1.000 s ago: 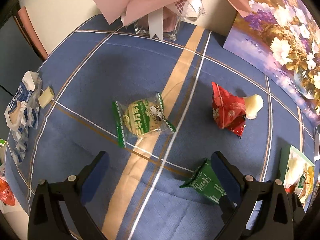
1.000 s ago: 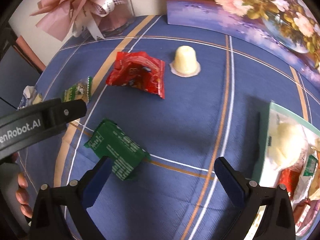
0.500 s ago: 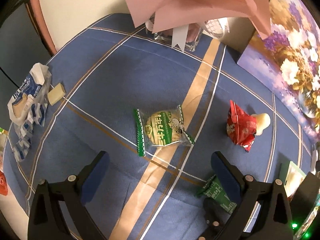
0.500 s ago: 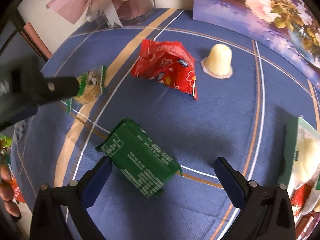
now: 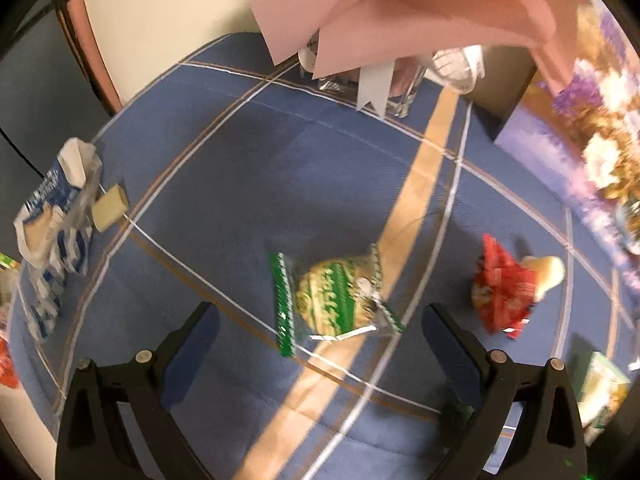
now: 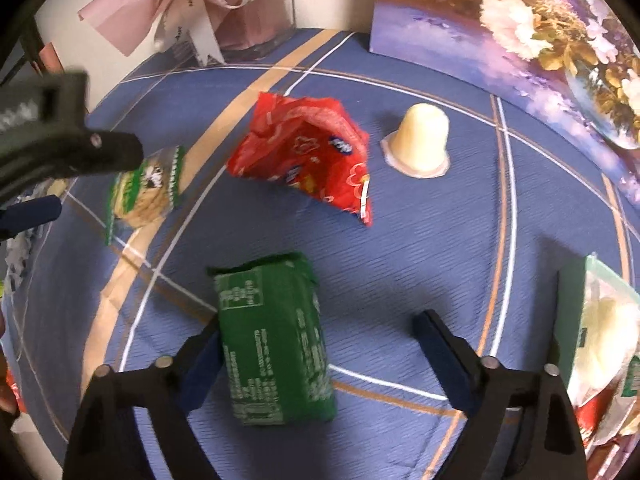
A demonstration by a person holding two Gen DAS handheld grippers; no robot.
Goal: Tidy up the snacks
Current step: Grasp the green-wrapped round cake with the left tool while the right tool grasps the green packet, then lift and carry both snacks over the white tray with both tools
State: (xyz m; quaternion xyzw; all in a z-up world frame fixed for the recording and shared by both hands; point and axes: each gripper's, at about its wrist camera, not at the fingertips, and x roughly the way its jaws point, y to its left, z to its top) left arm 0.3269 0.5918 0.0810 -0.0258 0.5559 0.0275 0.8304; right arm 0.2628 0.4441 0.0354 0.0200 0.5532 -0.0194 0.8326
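A green snack pack (image 6: 276, 344) lies on the blue tablecloth between the open fingers of my right gripper (image 6: 320, 344), touching the left finger. A red snack bag (image 6: 308, 160) and a pale jelly cup (image 6: 422, 144) lie beyond it. A clear green-edged cracker packet (image 5: 336, 300) lies just ahead of my open, empty left gripper (image 5: 320, 332); it also shows in the right wrist view (image 6: 144, 192). The red bag (image 5: 500, 288) and jelly cup (image 5: 550, 272) sit to the left gripper's right.
A tray of snacks (image 6: 608, 340) stands at the right edge. A blue-white wrapper (image 5: 52, 224) and a small beige block (image 5: 110, 208) lie at the far left. A glass vase with pink bouquet (image 5: 384, 80) and a flower painting (image 6: 520, 24) stand at the back.
My left gripper moved left and forward toward the cracker packet. My right gripper moved in on the green pack, which now lies between its fingers.
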